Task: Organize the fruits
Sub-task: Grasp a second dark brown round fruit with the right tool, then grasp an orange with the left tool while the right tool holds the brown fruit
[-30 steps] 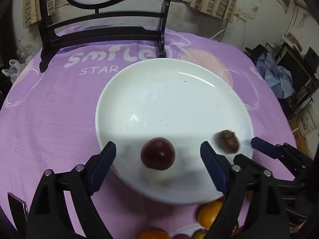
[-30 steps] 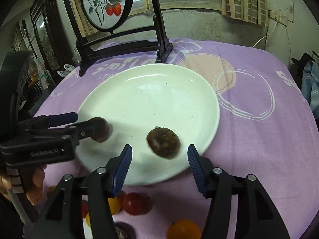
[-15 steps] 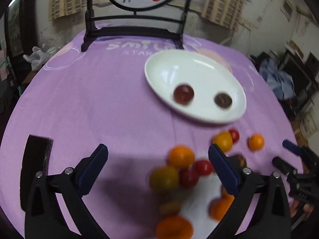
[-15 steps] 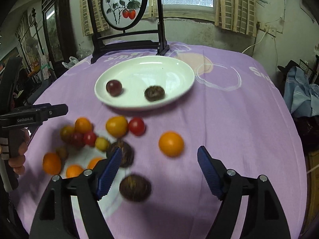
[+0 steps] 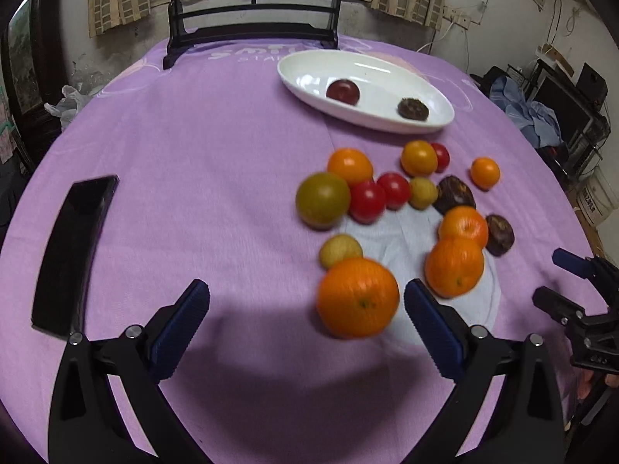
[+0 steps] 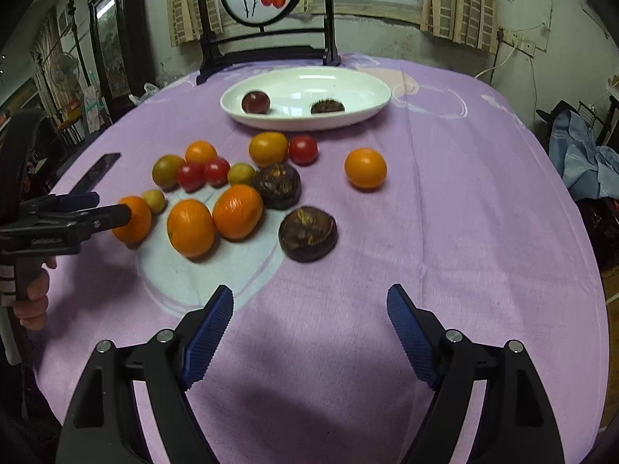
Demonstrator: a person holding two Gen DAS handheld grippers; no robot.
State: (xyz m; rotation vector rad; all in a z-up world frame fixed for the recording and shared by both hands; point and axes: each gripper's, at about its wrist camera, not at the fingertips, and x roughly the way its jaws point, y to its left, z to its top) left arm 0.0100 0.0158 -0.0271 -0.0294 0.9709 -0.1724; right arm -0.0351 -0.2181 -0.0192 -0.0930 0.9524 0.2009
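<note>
A white oval plate [image 5: 387, 123] [image 6: 371, 112] at the far side of the purple table holds a dark red fruit [image 5: 342, 92] [image 6: 255, 101] and a dark brown bristly fruit [image 5: 413, 109] [image 6: 327, 107]. Several oranges, red tomatoes, yellow-green fruits and dark brown fruits lie loose in front of it. My left gripper [image 5: 303, 288] [image 6: 110, 207] is open; a large orange [image 5: 358, 297] sits on the cloth just past its right finger, untouched. My right gripper [image 6: 309, 292] [image 5: 547, 274] has its jaws opening with nothing between them, a dark brown fruit [image 6: 307, 234] lying ahead of it.
A black phone [image 5: 73, 247] lies on the cloth at the left. A black stand with a round painted panel [image 6: 267, 44] stands behind the plate. A person's hand [image 6: 33, 297] holds the left gripper. Blue cloth [image 6: 580, 154] lies beyond the table's right edge.
Both grippers have drawn back from the plate to the near side of the table, leaving the dark red fruit and the brown fruit on it. Both pairs of jaws stand wider.
</note>
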